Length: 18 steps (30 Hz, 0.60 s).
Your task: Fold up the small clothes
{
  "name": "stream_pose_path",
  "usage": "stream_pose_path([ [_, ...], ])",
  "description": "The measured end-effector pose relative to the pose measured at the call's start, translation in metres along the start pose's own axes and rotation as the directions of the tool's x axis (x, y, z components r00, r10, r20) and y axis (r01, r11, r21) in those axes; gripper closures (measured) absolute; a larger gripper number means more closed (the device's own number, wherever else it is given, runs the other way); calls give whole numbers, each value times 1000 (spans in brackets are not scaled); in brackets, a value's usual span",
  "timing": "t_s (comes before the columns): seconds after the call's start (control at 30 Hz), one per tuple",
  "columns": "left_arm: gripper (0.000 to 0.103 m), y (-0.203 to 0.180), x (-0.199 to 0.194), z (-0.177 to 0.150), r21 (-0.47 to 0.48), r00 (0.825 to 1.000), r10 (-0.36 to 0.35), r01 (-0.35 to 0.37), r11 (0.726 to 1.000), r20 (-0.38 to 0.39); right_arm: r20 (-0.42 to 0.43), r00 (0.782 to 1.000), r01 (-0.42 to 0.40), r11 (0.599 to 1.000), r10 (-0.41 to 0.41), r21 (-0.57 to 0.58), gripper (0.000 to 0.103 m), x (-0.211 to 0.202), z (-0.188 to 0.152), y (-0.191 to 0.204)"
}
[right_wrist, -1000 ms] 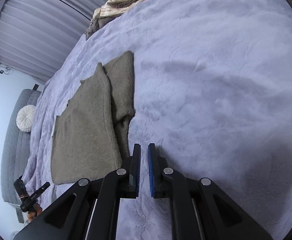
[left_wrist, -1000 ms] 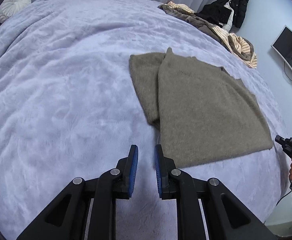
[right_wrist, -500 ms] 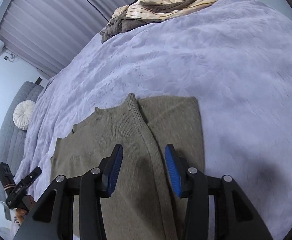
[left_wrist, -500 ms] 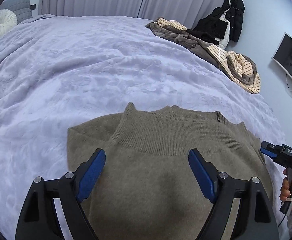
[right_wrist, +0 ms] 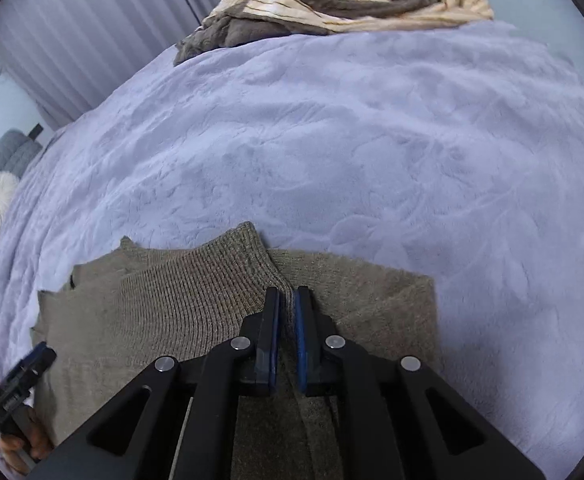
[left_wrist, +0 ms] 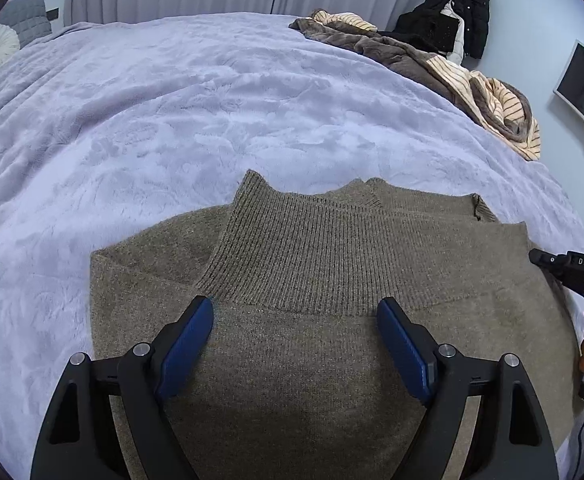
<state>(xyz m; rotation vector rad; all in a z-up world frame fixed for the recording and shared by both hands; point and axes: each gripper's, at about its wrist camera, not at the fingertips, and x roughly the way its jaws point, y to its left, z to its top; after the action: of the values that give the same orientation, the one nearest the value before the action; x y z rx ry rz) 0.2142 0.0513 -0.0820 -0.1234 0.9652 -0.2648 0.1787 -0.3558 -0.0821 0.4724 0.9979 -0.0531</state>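
Left wrist view: my left gripper hangs wide open over the sweater, nothing between the pads, which straddle the near seam of the ribbed band. The sweater lies partly folded on the blanket, its long edge running left to right under me; the band's corner pokes out on the far side. Open blanket far and left. Clothes pile far right, well apart.

Right wrist view: my right gripper has just closed, pinching a ridge of knit at the band's right end. Judging by that, the fold carries far or left; plenty of room there.
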Motion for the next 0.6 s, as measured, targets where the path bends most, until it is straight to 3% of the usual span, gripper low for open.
stream_pose_path([
  [0.1, 18, 6, -13, 7, -22, 999, -21, 22, 1000, 37, 61, 998, 28, 1000, -27, -15, 95, -23, -7, 7],
  [0.2, 18, 14, -3, 8, -34, 1000, 9, -9, 999, 5, 115, 992, -34, 997, 42, -71, 95, -46, -20, 21],
  [0.27, 18, 22, 12, 2, -34, 997, 58, -59, 998, -45, 89, 994, -46, 993, 56, -108, 95, -45, -31, 29],
  [0.37, 18, 31, 10, -3, -86, 998, 44, -47, 995, -39, 11, 1000, 25, 991, -23, -128, 95, -21, -45, 25],
  [0.5, 18, 31, -12, -5, -63, 992, 120, -123, 990, -43, 27, 999, -36, 999, 36, -14, 95, -33, -49, 3],
  [0.6, 18, 39, -28, -12, -81, 989, 139, -143, 987, -43, 28, 999, -15, 998, 17, -53, 93, -49, -57, 7],
])
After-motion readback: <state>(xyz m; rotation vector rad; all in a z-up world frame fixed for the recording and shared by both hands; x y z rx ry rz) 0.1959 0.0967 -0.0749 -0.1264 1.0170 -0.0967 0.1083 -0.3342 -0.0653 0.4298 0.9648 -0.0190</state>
